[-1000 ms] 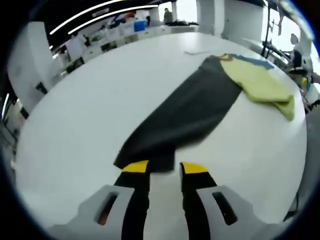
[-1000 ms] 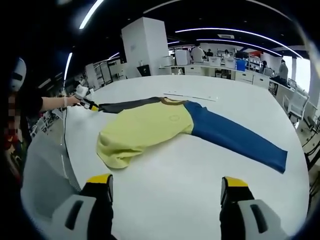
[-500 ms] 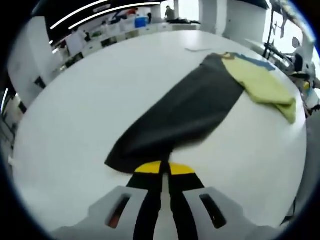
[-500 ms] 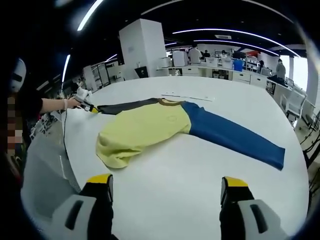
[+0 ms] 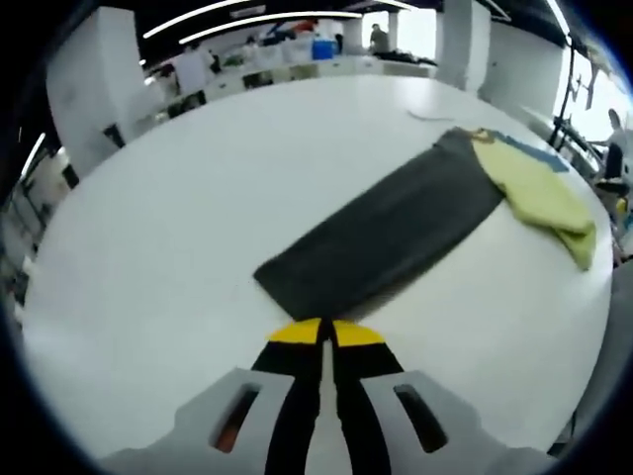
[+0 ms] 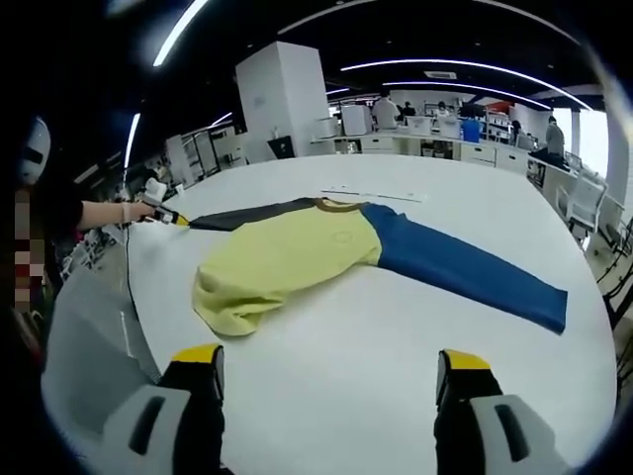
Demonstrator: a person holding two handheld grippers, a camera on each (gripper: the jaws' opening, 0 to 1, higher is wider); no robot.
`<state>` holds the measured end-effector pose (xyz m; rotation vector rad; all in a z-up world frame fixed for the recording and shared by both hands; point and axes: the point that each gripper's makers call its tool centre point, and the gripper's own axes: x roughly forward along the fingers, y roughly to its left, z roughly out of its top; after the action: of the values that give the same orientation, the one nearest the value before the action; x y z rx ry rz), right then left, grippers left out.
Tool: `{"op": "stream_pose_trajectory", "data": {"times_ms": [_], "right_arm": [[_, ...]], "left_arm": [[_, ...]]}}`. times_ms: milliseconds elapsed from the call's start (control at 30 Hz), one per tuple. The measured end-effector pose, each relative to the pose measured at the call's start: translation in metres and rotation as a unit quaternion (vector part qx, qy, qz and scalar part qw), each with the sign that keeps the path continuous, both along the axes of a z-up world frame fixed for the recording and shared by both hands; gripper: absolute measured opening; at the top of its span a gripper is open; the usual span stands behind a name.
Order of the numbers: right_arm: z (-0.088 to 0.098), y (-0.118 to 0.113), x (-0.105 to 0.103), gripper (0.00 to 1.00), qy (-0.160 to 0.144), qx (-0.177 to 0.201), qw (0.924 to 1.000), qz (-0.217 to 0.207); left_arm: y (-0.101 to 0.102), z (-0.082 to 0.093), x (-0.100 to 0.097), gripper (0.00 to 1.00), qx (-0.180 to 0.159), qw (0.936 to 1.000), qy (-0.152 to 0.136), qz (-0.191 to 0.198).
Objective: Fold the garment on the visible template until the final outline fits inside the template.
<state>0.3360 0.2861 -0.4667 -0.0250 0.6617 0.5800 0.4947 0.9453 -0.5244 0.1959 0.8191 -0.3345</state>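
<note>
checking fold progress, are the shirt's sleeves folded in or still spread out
Spread: the dark sleeve and blue sleeve lie straight out from the yellow body.

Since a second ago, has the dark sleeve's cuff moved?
Yes. The left gripper has shut on the dark sleeve and drawn its cuff outward, straightening it away from the yellow body.

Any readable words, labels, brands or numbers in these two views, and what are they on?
None can be read.
The garment shows a faint round mark on its yellow chest, too small to read.
The white table and both grippers, left and right, carry no visible text.
</note>
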Motion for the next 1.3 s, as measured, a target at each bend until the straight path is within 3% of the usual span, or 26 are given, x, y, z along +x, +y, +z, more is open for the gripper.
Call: {"op": "stream_pose_trajectory", "data": {"times_ms": [300, 433, 500, 600, 800, 967, 1167, 1267, 1300], "right_arm": [[0.002, 0.001, 0.000, 0.89, -0.003, 0.003, 1.0000, 0.000], [0.002, -0.006, 0.000, 0.89, -0.005, 0.004, 1.0000, -0.006], [0.002, -0.007, 0.002, 0.89, -0.006, 0.008, 0.9999, -0.010], [0.003, -0.007, 0.005, 0.89, -0.010, 0.009, 0.9999, -0.009], [0.008, 0.000, 0.008, 0.89, -0.019, 0.013, 0.9997, -0.001], [0.009, 0.001, 0.008, 0.90, -0.021, 0.013, 0.9997, 0.002], [0.010, 0.005, 0.004, 0.90, -0.023, 0.017, 0.9996, 0.002], [0.009, 0.005, 0.002, 0.90, -0.025, 0.014, 0.9996, 0.002], [0.009, 0.005, 0.001, 0.90, -0.025, 0.015, 0.9996, 0.001]], "left_arm": [[-0.006, -0.003, -0.004, 0.02, 0.007, 0.9999, 0.010, 0.004], [-0.012, -0.001, -0.015, 0.17, -0.009, 0.9999, 0.009, 0.001], [-0.015, 0.005, -0.018, 0.15, -0.016, 0.9999, 0.001, -0.006], [-0.019, 0.015, -0.022, 0.24, -0.027, 0.9996, -0.011, -0.005], [-0.027, 0.027, -0.027, 0.34, -0.033, 0.9989, -0.026, -0.019], [-0.064, 0.038, -0.038, 0.56, -0.061, 0.9960, -0.037, -0.054], [-0.106, 0.045, -0.051, 0.72, -0.090, 0.9909, -0.045, -0.089], [-0.144, 0.063, -0.061, 0.79, -0.156, 0.9814, -0.064, -0.092], [-0.150, 0.066, -0.063, 0.82, -0.163, 0.9796, -0.068, -0.095]]}}
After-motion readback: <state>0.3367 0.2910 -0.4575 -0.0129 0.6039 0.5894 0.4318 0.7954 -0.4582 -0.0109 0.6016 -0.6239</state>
